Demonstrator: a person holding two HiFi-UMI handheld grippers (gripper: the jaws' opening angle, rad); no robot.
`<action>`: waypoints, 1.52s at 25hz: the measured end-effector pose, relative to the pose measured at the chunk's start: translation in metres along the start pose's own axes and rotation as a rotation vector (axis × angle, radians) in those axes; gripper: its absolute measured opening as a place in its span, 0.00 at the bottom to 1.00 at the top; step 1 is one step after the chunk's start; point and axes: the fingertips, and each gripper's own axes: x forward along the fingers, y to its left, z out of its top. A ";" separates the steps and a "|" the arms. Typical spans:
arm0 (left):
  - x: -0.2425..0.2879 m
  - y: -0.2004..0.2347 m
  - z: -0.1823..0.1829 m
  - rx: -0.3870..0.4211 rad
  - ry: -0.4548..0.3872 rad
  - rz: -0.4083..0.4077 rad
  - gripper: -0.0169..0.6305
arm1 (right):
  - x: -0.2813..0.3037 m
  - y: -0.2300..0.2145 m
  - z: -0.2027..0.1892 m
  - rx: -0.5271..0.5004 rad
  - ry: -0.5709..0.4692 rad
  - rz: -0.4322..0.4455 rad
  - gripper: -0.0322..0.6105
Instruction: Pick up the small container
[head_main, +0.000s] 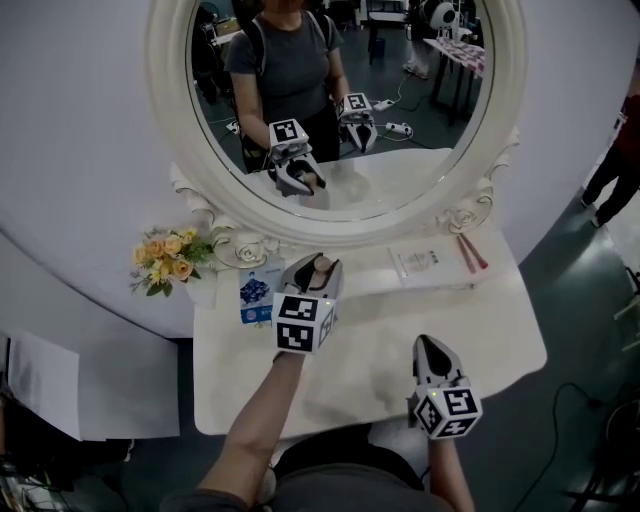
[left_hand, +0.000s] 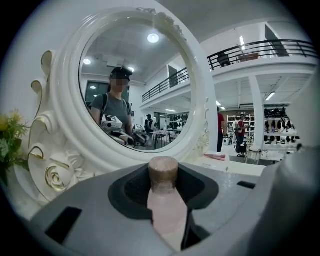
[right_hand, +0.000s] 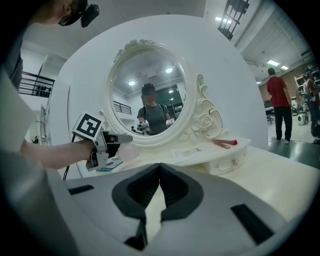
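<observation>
The small container (left_hand: 165, 205) is a pale pink bottle with a brownish cap, and it stands between the jaws of my left gripper (left_hand: 164, 186), whose pads press on both its sides. In the head view the left gripper (head_main: 318, 274) holds the container (head_main: 323, 264) above the back of the white dressing table (head_main: 490, 335), just in front of the mirror's base. From the right gripper view, the container (right_hand: 123, 151) shows lifted off the tabletop. My right gripper (head_main: 431, 348) hovers over the table's front right, its jaws shut with nothing between them (right_hand: 160, 172).
A large oval mirror (head_main: 335, 110) with a carved white frame stands at the back. Yellow flowers (head_main: 166, 258) and a blue box (head_main: 257, 291) sit at the left. A leaflet (head_main: 424, 262) and a pink object (head_main: 471, 252) lie on the raised shelf at the right.
</observation>
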 end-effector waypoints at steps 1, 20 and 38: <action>-0.003 -0.002 0.001 0.000 -0.004 -0.006 0.23 | -0.001 0.001 0.001 -0.004 -0.003 0.000 0.06; -0.072 -0.019 -0.004 -0.013 -0.032 -0.057 0.23 | -0.018 0.018 0.004 -0.037 -0.025 -0.010 0.06; -0.123 -0.012 -0.046 -0.040 0.023 -0.074 0.23 | -0.023 0.053 0.000 -0.060 -0.027 -0.014 0.06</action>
